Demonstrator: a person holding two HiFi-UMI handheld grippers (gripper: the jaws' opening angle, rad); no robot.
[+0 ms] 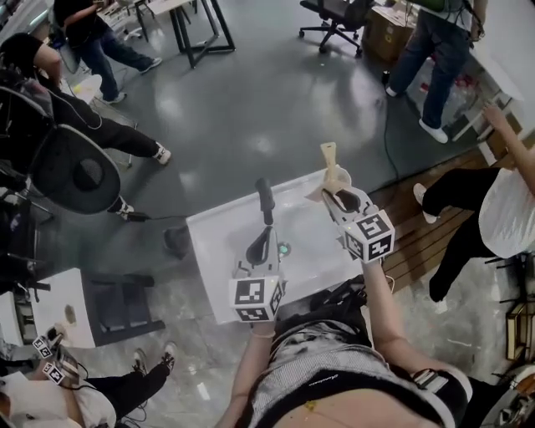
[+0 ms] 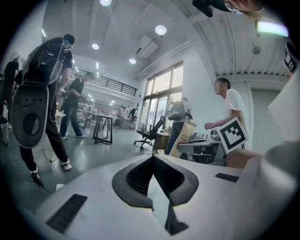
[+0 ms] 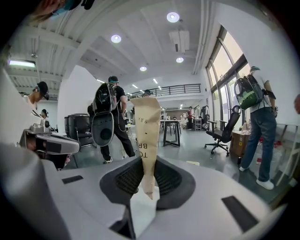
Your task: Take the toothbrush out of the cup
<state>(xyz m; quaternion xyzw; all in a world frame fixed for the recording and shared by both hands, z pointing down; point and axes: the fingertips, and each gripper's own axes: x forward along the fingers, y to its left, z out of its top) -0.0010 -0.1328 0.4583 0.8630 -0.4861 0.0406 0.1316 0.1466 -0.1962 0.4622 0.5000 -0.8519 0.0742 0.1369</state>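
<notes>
My right gripper (image 1: 338, 194) is shut on a tall tan paper toothbrush packet (image 1: 331, 164), which it holds upright over the far right corner of the white table (image 1: 216, 251). The right gripper view shows the printed packet (image 3: 145, 136) pinched between the jaws (image 3: 148, 164) and rising above them. Left of it, my left gripper (image 1: 265, 199) reaches over the middle of the table. In its own view the dark jaws meet at their tips (image 2: 153, 158) with nothing between them. No cup shows in any view.
A small green object (image 1: 284, 248) lies on the table between the grippers. Several people stand or sit around, with office chairs (image 1: 75, 171) at left and a black desk (image 1: 196, 25) at the back. A wooden platform (image 1: 435, 234) lies to the right.
</notes>
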